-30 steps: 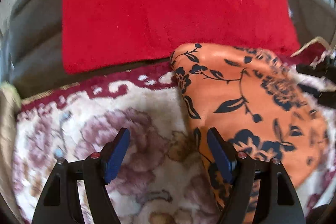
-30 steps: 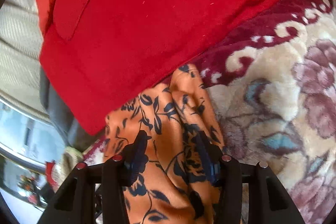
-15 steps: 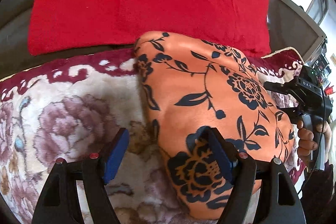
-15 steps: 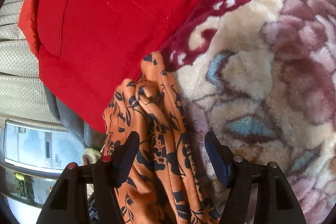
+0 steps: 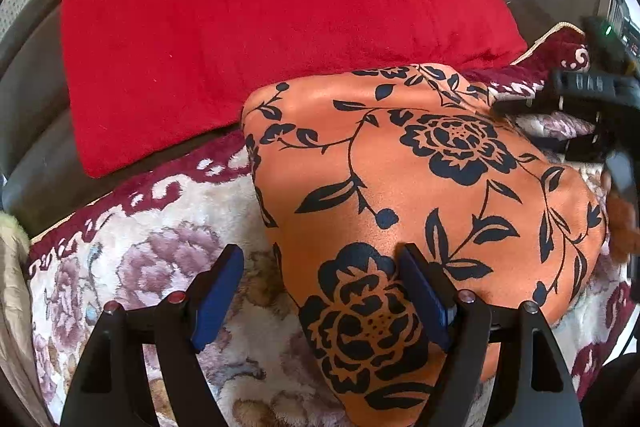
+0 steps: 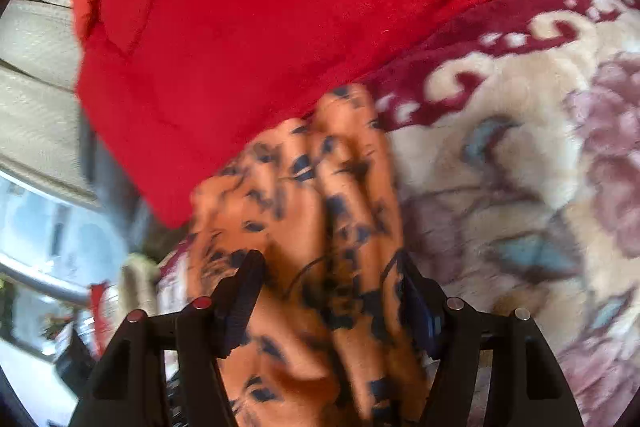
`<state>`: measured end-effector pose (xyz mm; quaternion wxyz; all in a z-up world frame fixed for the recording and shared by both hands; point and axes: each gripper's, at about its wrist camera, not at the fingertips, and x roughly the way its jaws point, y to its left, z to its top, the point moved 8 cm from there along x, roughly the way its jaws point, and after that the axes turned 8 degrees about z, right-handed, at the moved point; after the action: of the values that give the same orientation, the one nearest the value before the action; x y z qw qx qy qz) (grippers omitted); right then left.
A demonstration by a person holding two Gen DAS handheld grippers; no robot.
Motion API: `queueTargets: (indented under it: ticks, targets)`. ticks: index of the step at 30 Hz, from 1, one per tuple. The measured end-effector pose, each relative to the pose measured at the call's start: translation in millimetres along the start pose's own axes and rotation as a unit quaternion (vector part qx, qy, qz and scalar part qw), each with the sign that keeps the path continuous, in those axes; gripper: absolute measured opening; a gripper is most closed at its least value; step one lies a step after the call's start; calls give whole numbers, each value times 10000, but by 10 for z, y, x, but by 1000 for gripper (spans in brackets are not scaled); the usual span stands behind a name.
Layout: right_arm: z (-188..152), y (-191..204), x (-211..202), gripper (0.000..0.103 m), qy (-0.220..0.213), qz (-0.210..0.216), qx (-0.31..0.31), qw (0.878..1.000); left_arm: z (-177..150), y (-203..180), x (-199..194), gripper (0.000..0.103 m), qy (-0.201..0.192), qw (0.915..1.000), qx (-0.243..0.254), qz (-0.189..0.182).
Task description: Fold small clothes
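An orange garment with a dark blue floral print [image 5: 420, 187] lies folded on a flowered rug [image 5: 152, 255], its far edge against a red cushion [image 5: 260, 15]. My left gripper [image 5: 320, 291] is open, its jaws straddling the garment's near left edge, the right finger pressed on the cloth. My right gripper [image 5: 588, 99] shows at the garment's far right side in the left wrist view. In the blurred right wrist view my right gripper [image 6: 332, 291] is open with bunched folds of the garment [image 6: 320, 211] lying between its fingers.
The red cushion [image 6: 280, 7] leans on a grey sofa [image 5: 28, 99] behind the rug [image 6: 520, 167]. A window and clutter show at the left of the right wrist view.
The left wrist view has pulled back a little and the garment lies flatter. My right gripper has shifted over the bunched cloth; its view is motion-blurred. Both grippers stay open.
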<state>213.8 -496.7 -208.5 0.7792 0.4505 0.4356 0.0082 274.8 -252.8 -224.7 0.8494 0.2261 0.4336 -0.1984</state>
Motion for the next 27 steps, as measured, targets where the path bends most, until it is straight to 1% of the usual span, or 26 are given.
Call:
queueTargets:
  ticks: [2,3,5,6,7,9,12,13,15,16,17,18,20,21,22,24,26,27]
  targets:
    - [160,98,-87,70,-503,-99,-211,9985,-22,22,-22,80,-20,10000,34,44]
    - [231,164,-156,70,-678,-3,-354,9971,-19,12,-22,80,-26,10000,66,69]
    - [318,286,-178,68,-752,202,-529,9956,-5,-10,-7,80,-14,9999,102,87]
    - [340,335,-157,65,-718,255,-601,9953,-16,10,-17,80,-7,9999,109,88]
    - [361,399,-101,54,-597,320,-713,9952,-20,19,-17,80,1,9999,113,92]
    - [393,527,58,40,-370,325,-937,9944,-26,19,-16,80,5,9998,134,119]
    - [440,618,339,40,-178,54,-1102,9937,-31,25,-1,81,13,9998,151,140]
    - [465,571,422,40,-147,-63,-1036,9945,-31,23,-3,81,19,9998,146,138]
    - [519,325,548,39,-25,-396,-715,9966,-31,21,1,81,18,9998,147,128]
    - [520,201,641,39,96,-417,-490,9979,-32,20,8,81,24,9998,156,145]
    - [524,170,657,39,85,-265,-393,9988,-25,16,13,82,20,9997,166,178]
    - [539,184,632,40,56,-166,-364,9992,-21,14,15,82,14,9996,177,202]
    - [559,236,567,41,28,-117,-424,9990,-16,11,14,82,13,9996,181,238]
    - [582,246,519,44,0,-94,-442,9990,-12,12,8,82,21,9996,165,248]
    - [586,246,434,52,-4,-29,-411,9992,-10,13,0,82,29,9996,148,257]
    - [516,266,278,57,17,186,-296,9994,-10,20,-22,82,55,9996,102,275]
    - [464,249,116,59,-39,270,-223,9994,-1,44,-71,82,55,9996,30,269]
    - [433,219,21,65,-88,251,-206,9994,-4,68,-107,82,41,9997,-27,224]
